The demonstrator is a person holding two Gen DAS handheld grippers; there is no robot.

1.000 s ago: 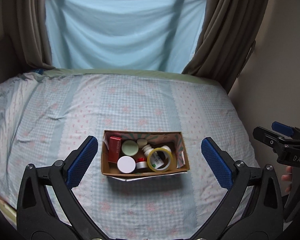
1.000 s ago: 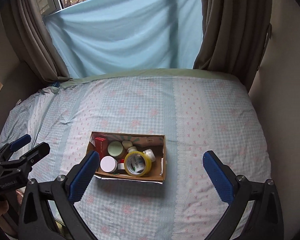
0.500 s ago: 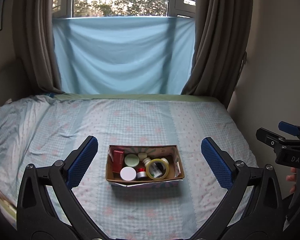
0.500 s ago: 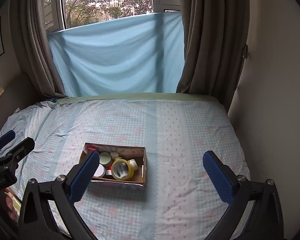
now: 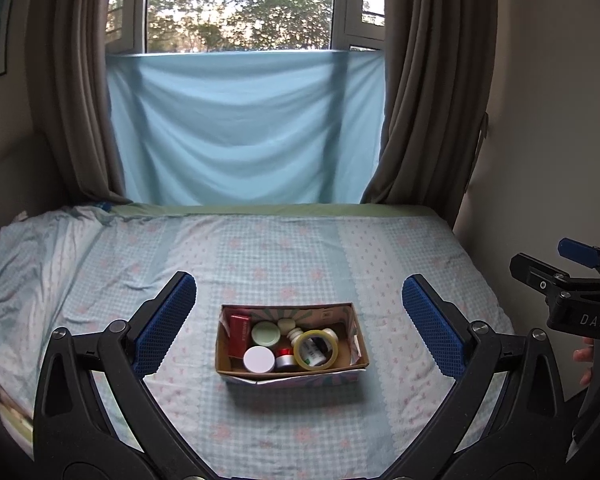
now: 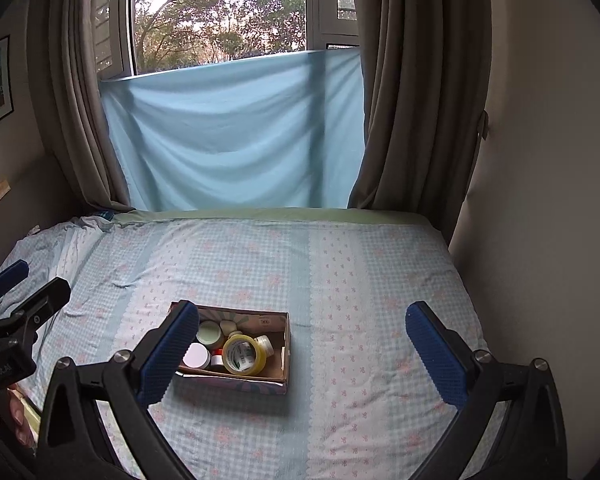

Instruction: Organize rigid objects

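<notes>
Blue rubber pads line both claws, and both stand spread wide with nothing between their fingers. The left gripper (image 5: 299,322) hangs above the bed, its two fingers framing a cardboard box (image 5: 292,371) that sits well ahead of the tips, apart from them. The right gripper (image 6: 314,350) is likewise parted and empty; in its own view its left pad (image 6: 168,354) overlaps the near-left corner of the box (image 6: 274,378), though whether it touches cannot be told.

Inside the box lie the rigid objects: a roll of yellow tape (image 5: 315,349) leaning near the middle, a white-lidded jar (image 5: 259,359) at the front left, a pale green lid (image 5: 265,333) behind it, a red carton (image 5: 239,334) along the left wall, a small white bottle (image 5: 296,335) behind the tape, and a red-and-silver tin (image 5: 285,358) between the jar and the tape.

The box rests on a checked light-blue bedspread (image 5: 280,256) with pink flowers. Beyond the bed a blue sheet (image 5: 244,128) hangs across the lower window, flanked by brown curtains (image 5: 428,92). Trees show through the glass above.
</notes>
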